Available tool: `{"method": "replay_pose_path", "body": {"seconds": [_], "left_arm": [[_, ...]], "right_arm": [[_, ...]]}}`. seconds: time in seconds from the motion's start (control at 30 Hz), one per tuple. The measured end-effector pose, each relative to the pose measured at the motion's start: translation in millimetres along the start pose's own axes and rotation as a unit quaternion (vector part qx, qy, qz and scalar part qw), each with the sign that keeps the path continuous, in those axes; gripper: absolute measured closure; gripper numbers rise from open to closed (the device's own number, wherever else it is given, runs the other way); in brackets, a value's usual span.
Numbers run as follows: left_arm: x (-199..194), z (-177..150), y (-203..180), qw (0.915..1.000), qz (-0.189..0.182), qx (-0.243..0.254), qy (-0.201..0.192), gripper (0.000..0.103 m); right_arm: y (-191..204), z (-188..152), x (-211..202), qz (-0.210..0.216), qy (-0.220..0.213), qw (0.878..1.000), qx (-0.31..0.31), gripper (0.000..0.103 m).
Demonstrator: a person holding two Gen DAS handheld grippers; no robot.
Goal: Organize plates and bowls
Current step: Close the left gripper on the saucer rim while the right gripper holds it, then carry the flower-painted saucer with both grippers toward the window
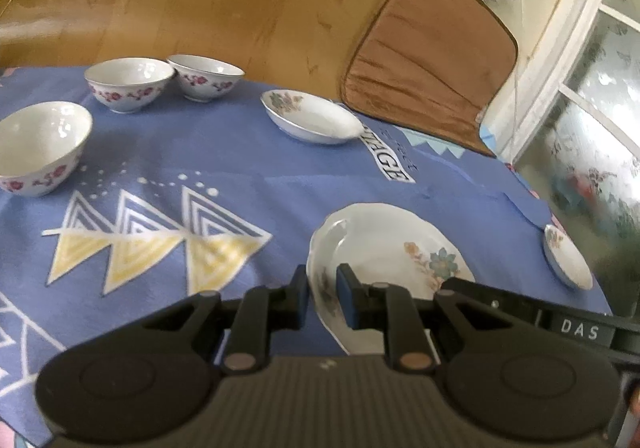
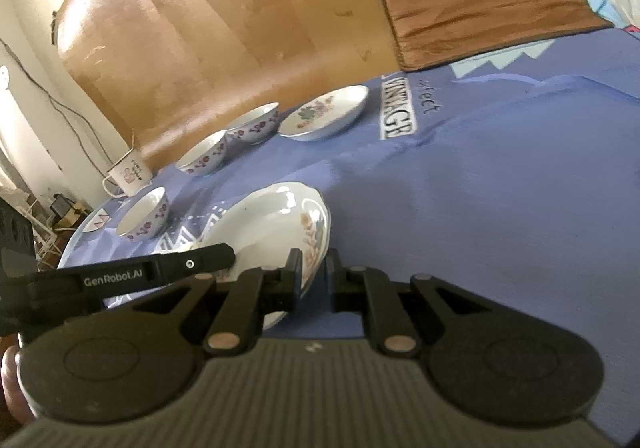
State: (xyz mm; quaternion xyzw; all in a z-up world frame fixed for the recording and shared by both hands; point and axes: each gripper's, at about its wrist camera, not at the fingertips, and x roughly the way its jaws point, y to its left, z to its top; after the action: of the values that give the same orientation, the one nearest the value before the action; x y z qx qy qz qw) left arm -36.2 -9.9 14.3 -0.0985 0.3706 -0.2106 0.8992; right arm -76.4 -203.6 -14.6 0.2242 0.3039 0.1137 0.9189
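Both grippers are clamped on the same big plate (image 1: 384, 252), so we've basically got it pinched from two sides. Our left gripper (image 1: 322, 298) has its jaws nearly closed over the plate's near left rim, and our right gripper (image 2: 311, 274) is squeezed down on the opposite edge, with the plate looking tipped up off the cloth on that side.

Working outward from the big plate: a second, smaller plate (image 1: 312, 118) sits well beyond it toward the far edge of the table, and a tiny saucer (image 1: 568, 260) lies off to its right, near the table's edge. Three bowls (image 1: 38, 148) are scattered to the far left of it, two of them touching each other, the third apart. A mug (image 2: 128, 176) stands past the bowls at the table's corner.

Progress-wise, we'd say barely started. Nothing is stacked yet, plates and bowls are all loose, so everything still needs grouping.

Materials: glossy white china all round. The big plate has a wavy scalloped rim and a floral print, the bowls are deep and round with pink blossoms outside. It's all sitting on a soft blue tablecloth (image 1: 240, 152) with triangle patterns, slightly wrinkled. A brown cushion (image 1: 432, 60) lies past the far plate.
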Motion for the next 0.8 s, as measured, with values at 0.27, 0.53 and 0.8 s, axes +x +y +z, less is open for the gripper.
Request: {"method": "replay_pose_path", "body": {"seconds": [0.27, 0.53, 0.8], "left_arm": [[0.4, -1.5, -0.1, 1.0, -0.004, 0.0, -0.006, 0.078], [0.8, -4.2, -0.9, 0.9998, -0.008, 0.006, -0.019, 0.074], [-0.2, -6.1, -2.2, 0.9996, -0.008, 0.012, -0.024, 0.074]], "right_arm": [[-3.6, -3.3, 0.7, 0.003, 0.005, 1.0, 0.009, 0.086], [-2.2, -6.8, 2.6, 0.0, 0.002, 1.0, 0.013, 0.085], [1.6, -8.5, 2.8, -0.007, -0.004, 1.0, 0.004, 0.085]]}}
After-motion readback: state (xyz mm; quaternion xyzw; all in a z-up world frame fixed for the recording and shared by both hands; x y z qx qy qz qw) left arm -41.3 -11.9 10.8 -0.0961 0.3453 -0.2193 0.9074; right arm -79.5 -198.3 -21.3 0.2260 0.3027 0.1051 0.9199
